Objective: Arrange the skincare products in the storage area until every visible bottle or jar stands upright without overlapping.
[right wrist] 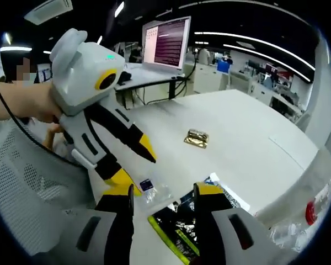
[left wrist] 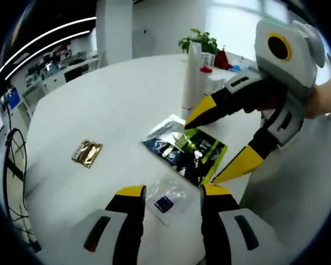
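Observation:
A dark packet with green print lies flat on the white round table. My right gripper reaches in from the right, open, its jaws spread above and around that packet's near end. My left gripper is open just above a small clear sachet with a blue square. A gold sachet lies apart to the left. A tall white bottle stands upright behind the packet. In the right gripper view my right gripper is open over the dark packet, the left gripper open by the clear sachet, the gold sachet beyond.
A potted plant and a red item stand behind the white bottle. A white bottle with a red mark shows at the right edge. A monitor sits on a far desk, and a mesh chair is at the left.

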`<state>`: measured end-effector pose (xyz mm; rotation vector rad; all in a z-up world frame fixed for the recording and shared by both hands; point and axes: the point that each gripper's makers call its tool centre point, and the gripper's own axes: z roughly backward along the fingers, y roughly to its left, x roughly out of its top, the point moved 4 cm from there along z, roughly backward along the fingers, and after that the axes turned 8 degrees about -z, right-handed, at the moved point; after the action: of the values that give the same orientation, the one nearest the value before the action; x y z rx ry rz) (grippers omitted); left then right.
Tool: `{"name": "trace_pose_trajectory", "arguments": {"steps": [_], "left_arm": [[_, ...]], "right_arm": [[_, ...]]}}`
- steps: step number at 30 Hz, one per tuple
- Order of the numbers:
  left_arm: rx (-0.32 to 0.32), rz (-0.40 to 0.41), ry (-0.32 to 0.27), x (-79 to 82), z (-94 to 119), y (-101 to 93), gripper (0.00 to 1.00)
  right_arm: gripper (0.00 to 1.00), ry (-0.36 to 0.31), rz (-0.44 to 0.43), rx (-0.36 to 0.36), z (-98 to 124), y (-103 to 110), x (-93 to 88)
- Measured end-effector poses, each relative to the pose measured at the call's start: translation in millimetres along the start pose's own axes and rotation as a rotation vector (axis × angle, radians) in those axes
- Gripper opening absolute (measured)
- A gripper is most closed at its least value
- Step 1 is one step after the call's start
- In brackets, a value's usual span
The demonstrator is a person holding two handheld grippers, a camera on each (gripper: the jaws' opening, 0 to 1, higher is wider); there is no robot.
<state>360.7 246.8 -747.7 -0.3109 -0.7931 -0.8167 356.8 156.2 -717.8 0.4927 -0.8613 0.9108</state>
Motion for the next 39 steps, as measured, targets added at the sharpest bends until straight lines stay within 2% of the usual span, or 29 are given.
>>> {"name": "trace_pose_trajectory", "arguments": {"steps": [8, 11, 17, 26, 31, 33, 39], "left_arm": [[0.040, 0.069, -0.049, 6.7, 14.1, -0.7, 0.50], [0.064, 0.099, -0.083, 10.6, 20.7, -0.5, 0.55], [0.091, 0.152, -0.100, 10.9, 30.9, 1.4, 0.61], [0.127, 0.214, -0.112, 0.2, 49.2, 7.5, 0.65], [0.151, 0.245, -0.115, -5.9, 60.8, 9.9, 0.69], [0.166, 0.266, -0.113, -10.3, 65.3, 11.5, 0.71], [0.180, 0.294, -0.107, -20.8, 71.3, 9.8, 0.77]], "right_arm": [[0.52, -0.039, 0.012, -0.019, 30.6, 3.4, 0.1], [0.55, -0.048, -0.019, -0.055, 45.3, -4.2, -5.0], [0.60, -0.068, -0.086, -0.154, 78.5, -24.7, -15.3], [0.69, -0.059, -0.166, -0.266, 117.4, -50.6, -35.1], [0.76, -0.050, -0.208, -0.302, 129.6, -61.9, -43.4], [0.78, -0.050, -0.243, -0.303, 131.9, -64.9, -46.6], [0.86, -0.029, -0.276, -0.292, 134.1, -67.6, -56.3]]}}
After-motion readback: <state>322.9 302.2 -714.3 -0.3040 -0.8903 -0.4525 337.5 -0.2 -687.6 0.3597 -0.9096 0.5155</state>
